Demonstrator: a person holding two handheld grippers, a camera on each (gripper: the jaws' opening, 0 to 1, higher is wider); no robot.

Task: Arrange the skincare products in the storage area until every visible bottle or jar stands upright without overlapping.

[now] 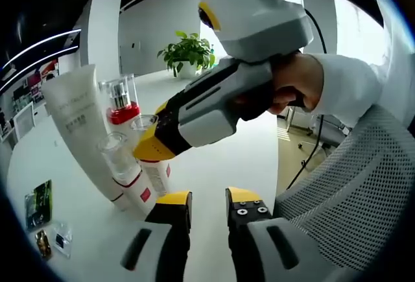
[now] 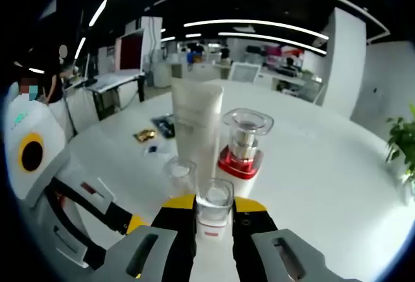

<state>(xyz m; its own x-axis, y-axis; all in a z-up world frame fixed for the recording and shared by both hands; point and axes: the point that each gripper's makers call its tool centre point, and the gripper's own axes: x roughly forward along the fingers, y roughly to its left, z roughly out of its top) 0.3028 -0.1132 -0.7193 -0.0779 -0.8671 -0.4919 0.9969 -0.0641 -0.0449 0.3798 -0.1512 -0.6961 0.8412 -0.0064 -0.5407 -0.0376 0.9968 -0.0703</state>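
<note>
On a white table [image 2: 324, 165], our right gripper [image 2: 213, 212] stands clamped on a small clear-capped bottle [image 2: 213, 211], jaws pressed to either side of it just below the cap. The bottle is upright between them, its red label low in the right gripper view. Just ahead of the jaws stands a tall white tube [image 2: 196, 129], with a second small bottle [image 2: 179, 173] to its left and a red-based pump jar [image 2: 243, 144] to its right, all upright and close together.

In the left gripper view, our left gripper [image 1: 209, 205] hangs with jaws apart, holding nothing, near the cluster; the right gripper [image 1: 155, 136] reaches in across the held bottle [image 1: 154, 165]. Sachets [image 1: 40, 205] lie flat to the far left.

We judge the bottle light and rigid, its smooth plastic likely slippery, and narrow enough to tip. A hold on the body under the cap looks safest; the cap itself could pull off. The tube looks soft and top-heavy on its cap, so a nudge could topple it.
</note>
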